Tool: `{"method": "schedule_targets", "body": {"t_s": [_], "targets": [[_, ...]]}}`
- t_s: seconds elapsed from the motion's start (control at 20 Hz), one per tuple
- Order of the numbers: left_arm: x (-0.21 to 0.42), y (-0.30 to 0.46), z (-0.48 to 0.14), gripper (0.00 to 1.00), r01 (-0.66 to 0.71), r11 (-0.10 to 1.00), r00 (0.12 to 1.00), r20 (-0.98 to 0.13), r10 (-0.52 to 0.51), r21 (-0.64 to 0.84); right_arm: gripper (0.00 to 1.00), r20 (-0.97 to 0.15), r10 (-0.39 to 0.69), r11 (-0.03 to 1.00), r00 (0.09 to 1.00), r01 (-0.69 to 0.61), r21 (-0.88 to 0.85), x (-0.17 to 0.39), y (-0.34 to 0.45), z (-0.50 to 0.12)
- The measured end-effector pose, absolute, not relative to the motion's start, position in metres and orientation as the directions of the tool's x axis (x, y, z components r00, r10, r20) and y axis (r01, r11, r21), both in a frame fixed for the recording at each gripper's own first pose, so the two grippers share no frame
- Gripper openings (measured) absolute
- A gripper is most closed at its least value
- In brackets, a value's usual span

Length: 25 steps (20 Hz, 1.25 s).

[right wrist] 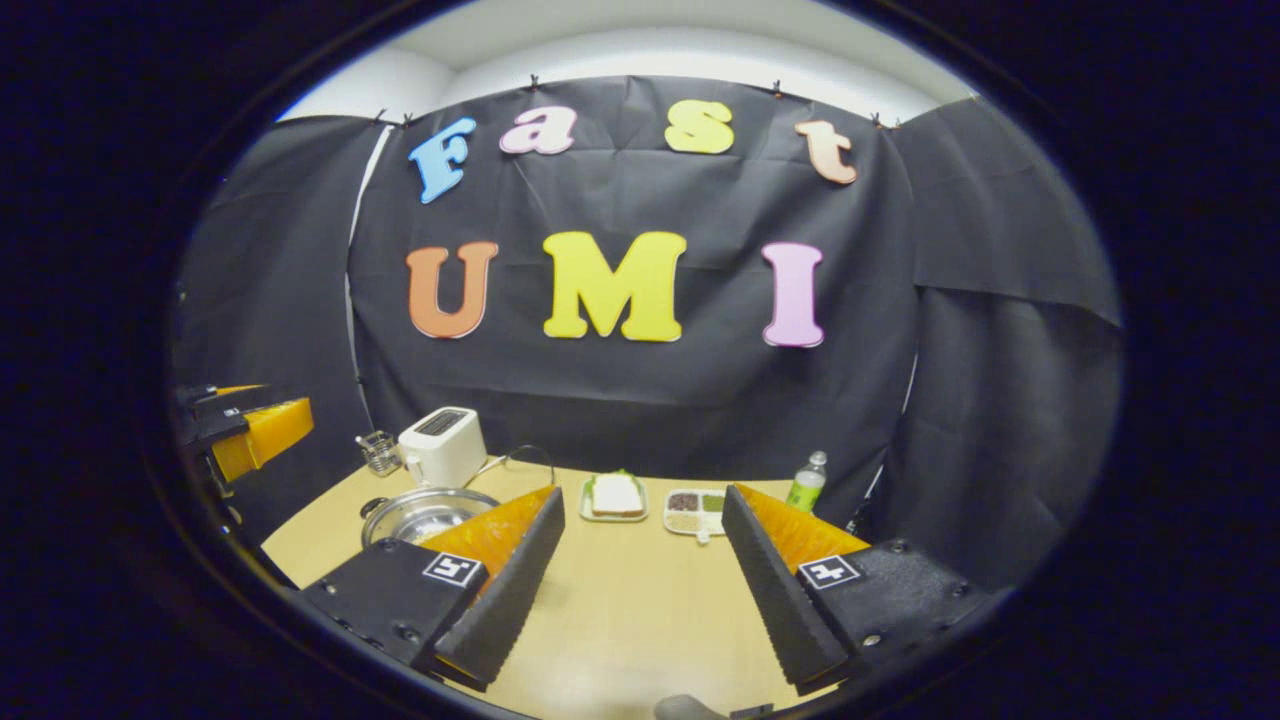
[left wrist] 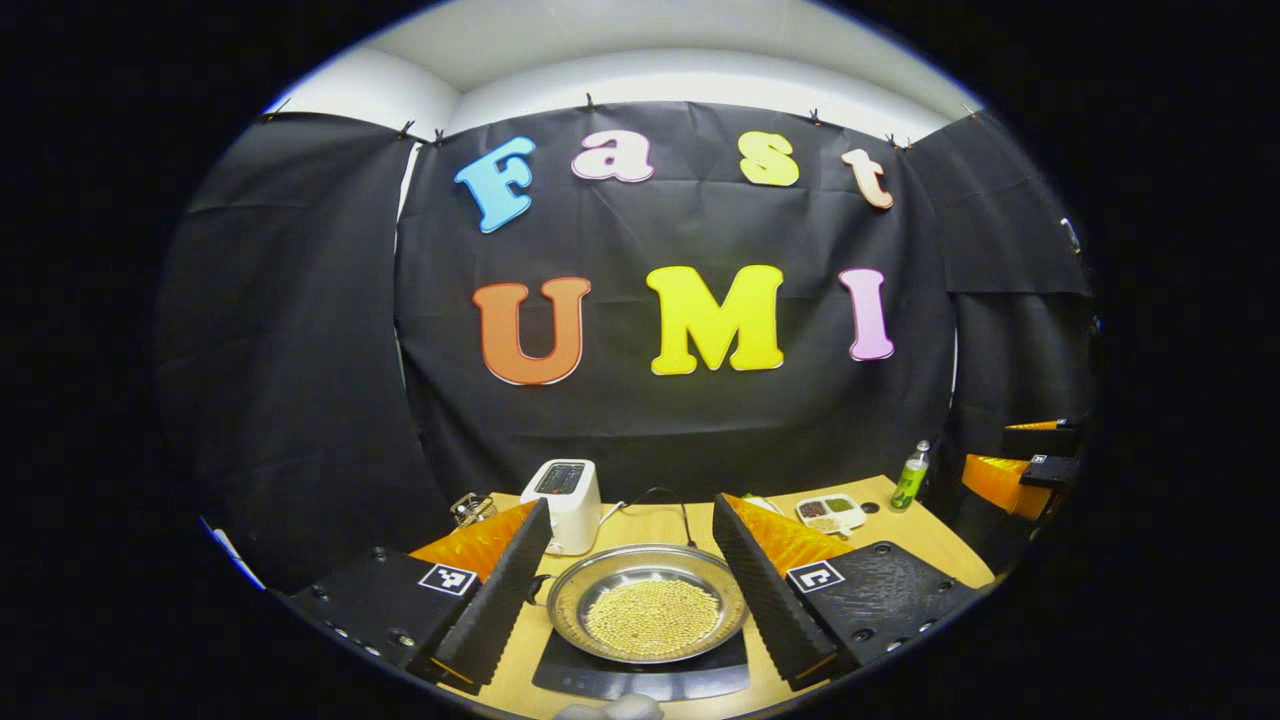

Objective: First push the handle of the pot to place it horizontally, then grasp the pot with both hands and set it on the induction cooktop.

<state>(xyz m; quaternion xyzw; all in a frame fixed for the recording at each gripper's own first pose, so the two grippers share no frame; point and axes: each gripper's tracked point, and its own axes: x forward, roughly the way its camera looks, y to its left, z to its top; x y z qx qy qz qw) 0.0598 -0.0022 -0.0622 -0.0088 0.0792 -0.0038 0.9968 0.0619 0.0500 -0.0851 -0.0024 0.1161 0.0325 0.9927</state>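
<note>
You are holding both the left gripper (left wrist: 630,590) and the right gripper (right wrist: 640,590) with fingers apart, empty; the shallow steel pot of yellow beans (left wrist: 648,604) is sitting at 12 o'clock, so tilting it could be spilling them.

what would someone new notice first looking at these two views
The shiny metal pot, full of small yellowish beans, sits on the dark induction cooktop right between the open left tongs. Behind it, at the back of the wooden table, stands a white toaster. The right tongs hang open over bare tabletop, with a plate of bread, a tray of grains and a green bottle lined up beyond them.
</note>
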Motion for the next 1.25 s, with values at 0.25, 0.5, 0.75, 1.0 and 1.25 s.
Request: {"method": "schedule_targets", "body": {"t_s": [0.25,0.5,0.75,1.0,1.25], "targets": [[0.038,-0.056,-0.017,0.97,0.044,0.999,0.994,-0.100,-0.046,-0.018,1.00,-0.146,0.014,0.999,0.989,-0.008,0.039,0.030,-0.012,-0.042],[0.017,-0.096,0.008,0.96,0.071,0.997,0.994,-0.079,-0.073,-0.029,1.00,-0.086,-0.017,0.999,0.996,0.020,0.044,0.009,-0.056,-0.015],[0.003,-0.103,0.015,0.97,0.041,0.999,0.996,-0.084,-0.043,-0.023,1.00,-0.037,0.000,0.999,0.999,0.001,0.040,0.010,-0.072,0.002],[-0.004,-0.092,0.030,0.96,-0.002,1.000,0.999,-0.045,0.002,-0.013,1.00,-0.038,0.027,0.998,0.999,-0.025,0.062,0.000,-0.073,0.007],[-0.010,-0.085,0.036,0.97,-0.020,0.999,0.999,-0.030,0.019,-0.028,1.00,-0.030,0.034,0.998,0.999,-0.032,0.050,-0.003,-0.069,0.014]]}}
